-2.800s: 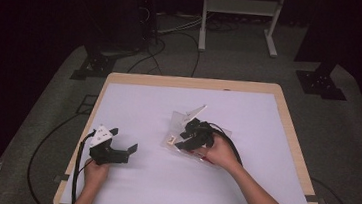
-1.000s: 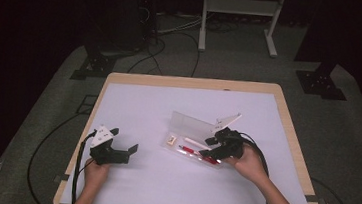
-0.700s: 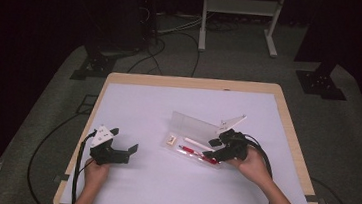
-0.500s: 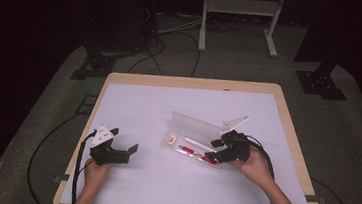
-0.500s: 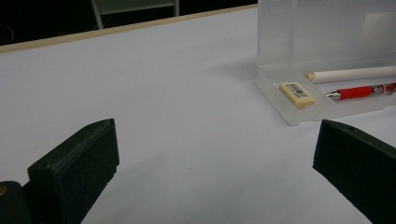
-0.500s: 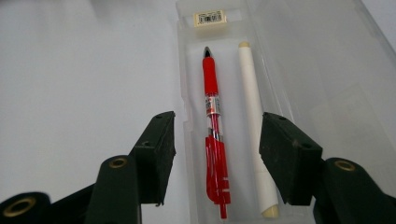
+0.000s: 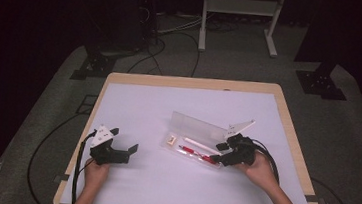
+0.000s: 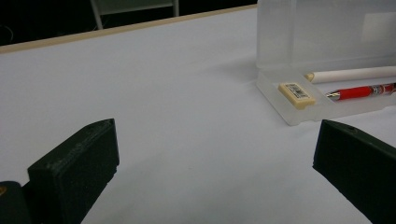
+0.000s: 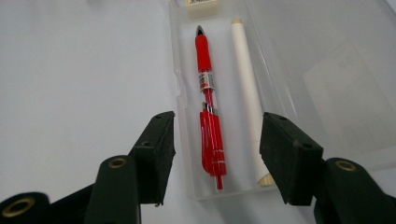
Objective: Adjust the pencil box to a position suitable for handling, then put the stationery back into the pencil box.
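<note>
The right gripper [image 9: 215, 140] has slid off to the box's right-hand end since a second ago, the lid now up and standing open, so this looks like a reach for what's inside. Its jaws hang apart on nothing, straddling the clip end of the red pen [image 9: 208, 112], white pencil [image 9: 247, 88] alongside, eraser [image 8: 297, 94] at the far end of the clear box [image 7: 189, 155]. The left gripper [image 7: 114, 152] sits wide open and empty, well apart on the table [image 7: 135, 193].
</note>
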Demonstrator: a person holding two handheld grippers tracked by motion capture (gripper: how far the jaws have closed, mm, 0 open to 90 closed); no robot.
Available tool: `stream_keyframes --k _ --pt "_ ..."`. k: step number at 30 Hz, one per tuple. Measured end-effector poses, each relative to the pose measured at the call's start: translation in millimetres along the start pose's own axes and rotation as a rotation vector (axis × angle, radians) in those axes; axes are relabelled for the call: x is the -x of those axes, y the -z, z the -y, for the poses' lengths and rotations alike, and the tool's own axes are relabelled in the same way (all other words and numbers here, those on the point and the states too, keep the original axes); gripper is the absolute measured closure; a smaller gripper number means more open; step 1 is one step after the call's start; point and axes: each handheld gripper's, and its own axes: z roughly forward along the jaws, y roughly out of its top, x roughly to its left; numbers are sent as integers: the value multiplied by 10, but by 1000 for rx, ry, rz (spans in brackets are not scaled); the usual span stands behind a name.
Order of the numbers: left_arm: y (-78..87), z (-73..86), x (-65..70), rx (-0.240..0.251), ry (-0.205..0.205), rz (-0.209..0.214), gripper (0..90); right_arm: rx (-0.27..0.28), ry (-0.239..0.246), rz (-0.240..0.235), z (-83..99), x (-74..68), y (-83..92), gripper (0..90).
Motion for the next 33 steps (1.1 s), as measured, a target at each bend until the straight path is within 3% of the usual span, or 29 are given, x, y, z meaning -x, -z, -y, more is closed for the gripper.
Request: stream_keyframes --k 33 --pt "-4 -3 -8 -1 2 1 0 43 -109 30 551 67 271 397"
